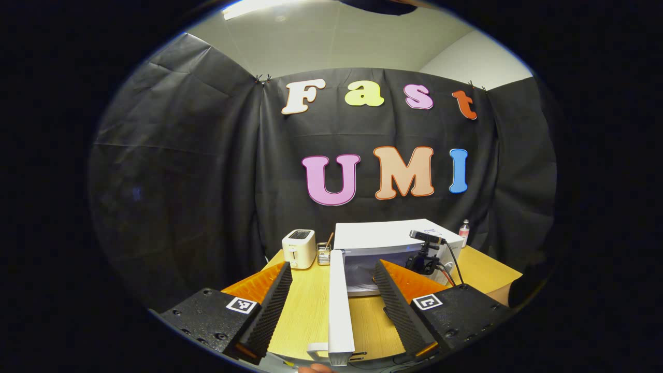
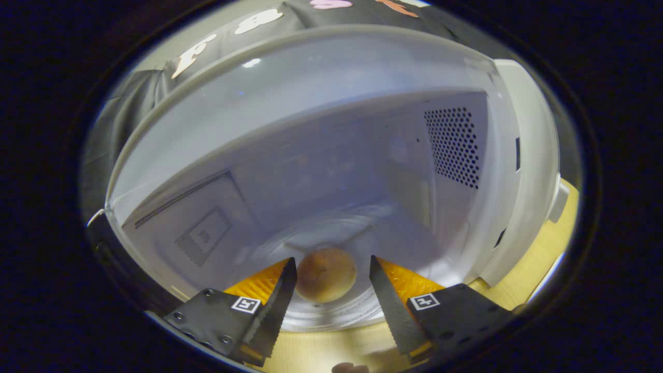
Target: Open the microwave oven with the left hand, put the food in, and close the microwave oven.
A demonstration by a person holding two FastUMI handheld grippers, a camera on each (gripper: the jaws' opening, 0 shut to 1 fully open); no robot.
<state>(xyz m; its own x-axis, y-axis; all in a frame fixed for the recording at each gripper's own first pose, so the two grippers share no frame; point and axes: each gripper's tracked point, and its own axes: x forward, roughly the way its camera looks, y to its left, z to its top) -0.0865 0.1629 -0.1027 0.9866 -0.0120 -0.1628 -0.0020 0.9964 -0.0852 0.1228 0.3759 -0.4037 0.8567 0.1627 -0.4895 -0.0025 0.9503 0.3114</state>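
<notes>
Closest in, the right hand-held gripper (image 2: 328, 290) sits at the mouth of the microwave (image 2: 523, 171) with its fingers spread apart, and the food (image 2: 326, 274), a round brownish piece, lies between them on the glass turntable (image 2: 331, 311) without either finger seeming to press on it. From where I stand that looks like the food is already set down inside, near the front edge of the plate. The risk here is in pulling back: if the fingers drag or close as they leave, they could nudge the food so it rolls off the turntable toward the lip of the cavity, and a piece lying that far forward could foul the door. On the other side, the left hand-held gripper (image 1: 331, 303) is also spread wide, with the open door (image 1: 339, 300) seen edge-on between its fingers but not gripped by them; I can't tell whether either finger touches it. Swinging the door shut while the right gripper is in the cavity would trap it. A loose push rather than a hold could also leave the door unlatched. Farther back on the tabletop (image 1: 311, 305) stand a toaster (image 1: 299, 248), a small camera (image 1: 426, 248) on a stand with trailing cables just by the microwave, and a bottle (image 1: 464, 231); those cables could snag a wide swing.
</notes>
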